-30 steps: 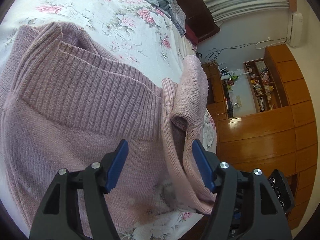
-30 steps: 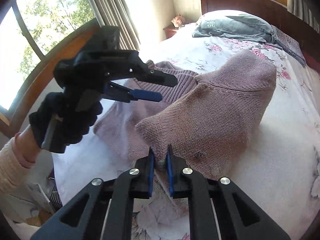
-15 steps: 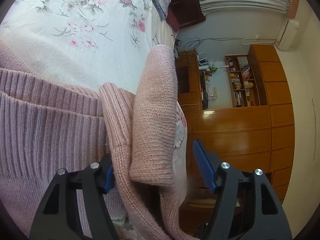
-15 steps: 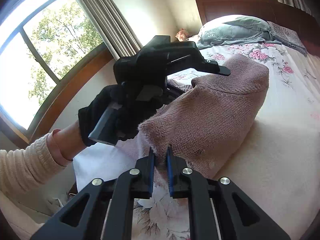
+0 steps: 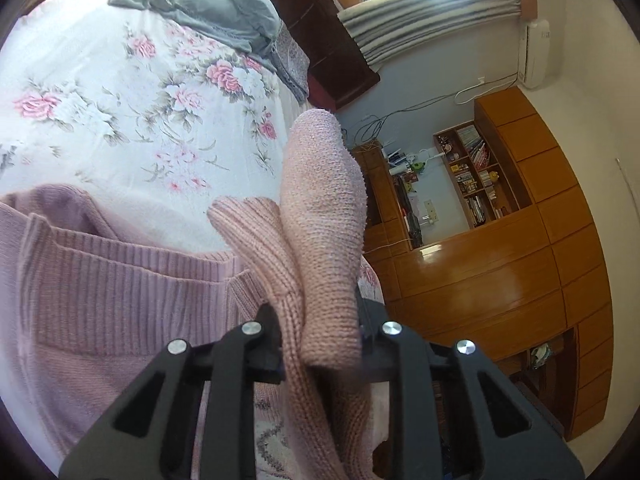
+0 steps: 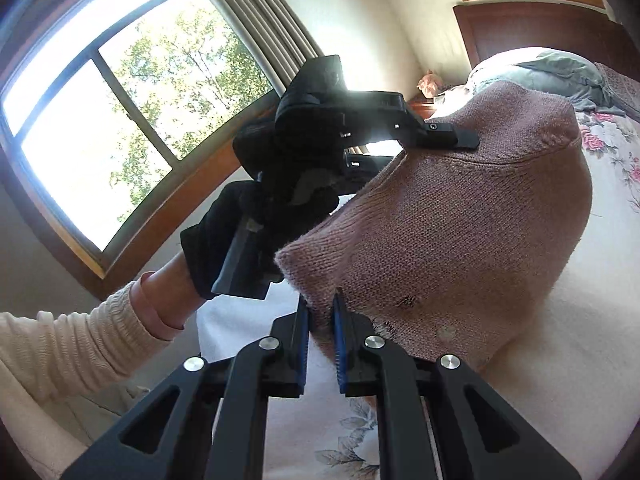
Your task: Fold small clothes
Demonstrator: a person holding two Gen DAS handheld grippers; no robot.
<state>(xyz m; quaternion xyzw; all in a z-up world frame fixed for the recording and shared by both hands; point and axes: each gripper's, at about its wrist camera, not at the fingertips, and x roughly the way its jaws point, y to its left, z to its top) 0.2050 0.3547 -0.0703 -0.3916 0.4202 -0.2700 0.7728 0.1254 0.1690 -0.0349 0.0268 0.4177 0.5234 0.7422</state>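
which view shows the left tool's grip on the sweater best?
Right wrist: it shows the left tool from outside, meeting the pink sweater at its raised fold. The left wrist view shows knit bunched between its own fingers, tips hidden.

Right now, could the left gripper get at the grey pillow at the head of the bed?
Probably not as things stand. The left gripper has its jaws closed on the pink sweater, and the grey pillow lies far across the floral bedsheet. It would need to let go first.
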